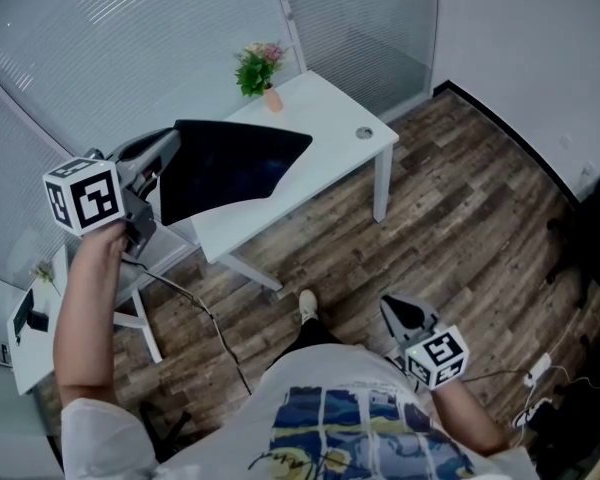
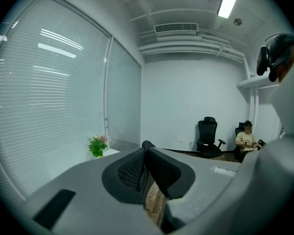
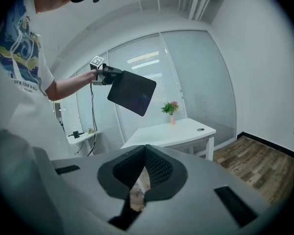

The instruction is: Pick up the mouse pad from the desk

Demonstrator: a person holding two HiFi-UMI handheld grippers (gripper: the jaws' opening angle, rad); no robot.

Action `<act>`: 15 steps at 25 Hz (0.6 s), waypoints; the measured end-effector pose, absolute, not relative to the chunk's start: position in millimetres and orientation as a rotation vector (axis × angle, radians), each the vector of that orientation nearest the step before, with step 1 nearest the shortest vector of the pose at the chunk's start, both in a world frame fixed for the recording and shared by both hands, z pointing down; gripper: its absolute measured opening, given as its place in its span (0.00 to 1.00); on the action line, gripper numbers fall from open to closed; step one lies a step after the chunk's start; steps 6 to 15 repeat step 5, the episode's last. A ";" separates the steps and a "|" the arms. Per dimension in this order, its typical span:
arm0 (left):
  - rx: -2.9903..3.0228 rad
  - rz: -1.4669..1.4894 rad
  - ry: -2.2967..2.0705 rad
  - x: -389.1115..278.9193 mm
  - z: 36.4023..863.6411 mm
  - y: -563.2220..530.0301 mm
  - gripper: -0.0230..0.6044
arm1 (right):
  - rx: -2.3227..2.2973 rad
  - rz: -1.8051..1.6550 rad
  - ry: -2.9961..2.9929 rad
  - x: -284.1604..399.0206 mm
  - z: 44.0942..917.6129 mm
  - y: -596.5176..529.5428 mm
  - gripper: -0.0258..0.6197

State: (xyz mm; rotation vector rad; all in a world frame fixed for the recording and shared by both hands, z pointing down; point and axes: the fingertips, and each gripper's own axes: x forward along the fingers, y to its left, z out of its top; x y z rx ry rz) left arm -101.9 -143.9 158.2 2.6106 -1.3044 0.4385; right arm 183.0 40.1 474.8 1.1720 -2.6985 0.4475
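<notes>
The black mouse pad (image 1: 230, 168) hangs in the air over the left end of the white desk (image 1: 330, 153), held by one corner. My left gripper (image 1: 165, 155) is shut on that corner. The right gripper view shows the mouse pad (image 3: 132, 92) raised high, tilted, in the left gripper (image 3: 108, 75). In the left gripper view the jaws (image 2: 146, 153) are closed on the pad's thin edge. My right gripper (image 1: 398, 313) hangs low beside the person's body, away from the desk. Its jaws (image 3: 145, 153) are shut with nothing between them.
A potted plant (image 1: 258, 68) stands at the desk's far corner and a small round object (image 1: 364, 132) lies near its right end. A low white side table (image 1: 30, 343) stands at the left. Cables and a power strip (image 1: 537, 370) lie on the wood floor. A seated person (image 2: 246, 140) and an office chair (image 2: 208, 137) are across the room.
</notes>
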 end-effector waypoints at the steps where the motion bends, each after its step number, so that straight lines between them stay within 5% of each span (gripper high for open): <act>1: 2.611 0.437 -1.302 -101.2 157.9 -145.4 0.07 | 1.175 0.446 -2.699 183.8 474.2 38.3 0.04; 15: 2.613 0.434 -1.298 -100.7 157.4 -150.4 0.07 | 1.183 0.457 -2.693 183.8 474.7 33.7 0.04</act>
